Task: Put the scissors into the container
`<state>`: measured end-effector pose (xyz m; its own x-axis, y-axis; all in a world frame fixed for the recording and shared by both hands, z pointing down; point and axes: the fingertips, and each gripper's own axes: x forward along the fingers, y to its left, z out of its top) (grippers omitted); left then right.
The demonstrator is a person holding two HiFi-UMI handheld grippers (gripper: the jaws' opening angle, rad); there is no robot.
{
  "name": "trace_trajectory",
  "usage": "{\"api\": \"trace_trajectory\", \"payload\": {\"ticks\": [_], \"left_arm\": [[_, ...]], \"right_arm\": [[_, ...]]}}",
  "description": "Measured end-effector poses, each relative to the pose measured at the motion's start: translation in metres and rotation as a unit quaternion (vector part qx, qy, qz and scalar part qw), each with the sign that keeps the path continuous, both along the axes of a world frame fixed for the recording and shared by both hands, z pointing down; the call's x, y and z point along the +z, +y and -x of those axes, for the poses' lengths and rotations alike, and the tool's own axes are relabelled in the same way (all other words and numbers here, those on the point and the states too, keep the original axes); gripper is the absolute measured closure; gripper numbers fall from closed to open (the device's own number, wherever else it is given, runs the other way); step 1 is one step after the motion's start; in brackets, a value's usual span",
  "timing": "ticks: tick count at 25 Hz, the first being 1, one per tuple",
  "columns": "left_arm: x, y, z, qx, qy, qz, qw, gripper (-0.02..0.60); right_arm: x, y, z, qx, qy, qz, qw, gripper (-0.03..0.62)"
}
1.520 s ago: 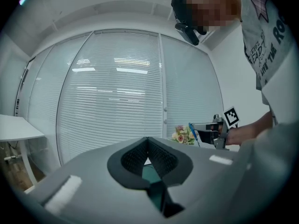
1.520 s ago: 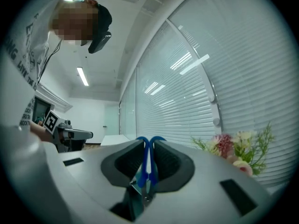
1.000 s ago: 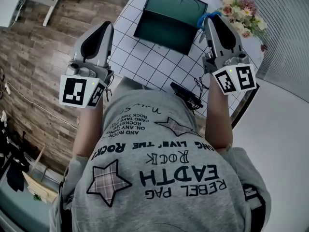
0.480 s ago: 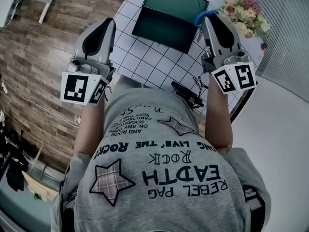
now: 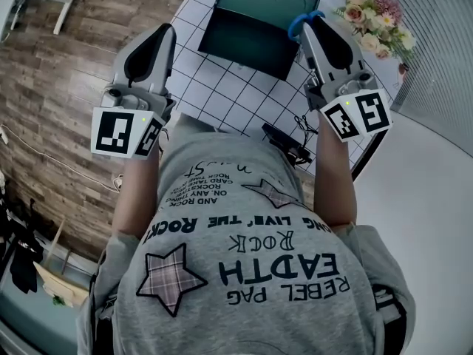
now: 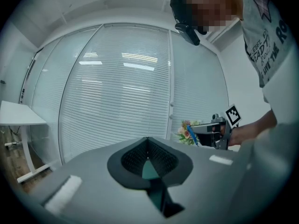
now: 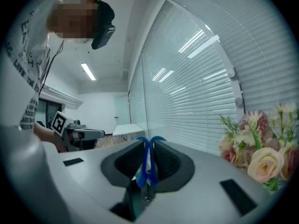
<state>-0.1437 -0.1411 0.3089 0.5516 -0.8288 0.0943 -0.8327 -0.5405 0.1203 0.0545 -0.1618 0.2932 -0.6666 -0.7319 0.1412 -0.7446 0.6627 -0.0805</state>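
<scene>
Left gripper (image 5: 161, 34) hovers empty, jaws together, beside the container (image 5: 244, 44). Right gripper (image 5: 314, 32) pinches the blue-handled scissors (image 5: 301, 24) at the container's right edge, so this looks like the carrying step. Next, likely: move over the opening, lower, release.

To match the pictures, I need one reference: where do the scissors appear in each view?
Head view: scissors upper right, at the right gripper's tip.
Left gripper view: right of centre, a small blue streak.
Right gripper view: lower centre, between the jaws.
Shared landmark: the flowers.
</scene>
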Motion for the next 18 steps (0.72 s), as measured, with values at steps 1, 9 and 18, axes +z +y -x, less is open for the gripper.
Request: {"api": "trace_trajectory", "payload": {"ticks": [1,9,18], "left_arm": [[0.001,-0.001,0.0,0.0,0.0,0.001,1.0,0.572],[0.007,-0.003,0.003,0.0,0.001,0.008,1.0,0.572],[0.013,-0.004,0.009,-0.004,0.002,0.015,0.9999,0.572]], "right_arm": [[0.001,0.0,0.002,-0.003,0.002,0.002,1.0,0.517],[0.019,-0.002,0.024,-0.047,0.04,0.035,0.997,0.517],[0.045,-0.003,0.048,-0.095,0.074,0.082,0.989,0.517]]}}
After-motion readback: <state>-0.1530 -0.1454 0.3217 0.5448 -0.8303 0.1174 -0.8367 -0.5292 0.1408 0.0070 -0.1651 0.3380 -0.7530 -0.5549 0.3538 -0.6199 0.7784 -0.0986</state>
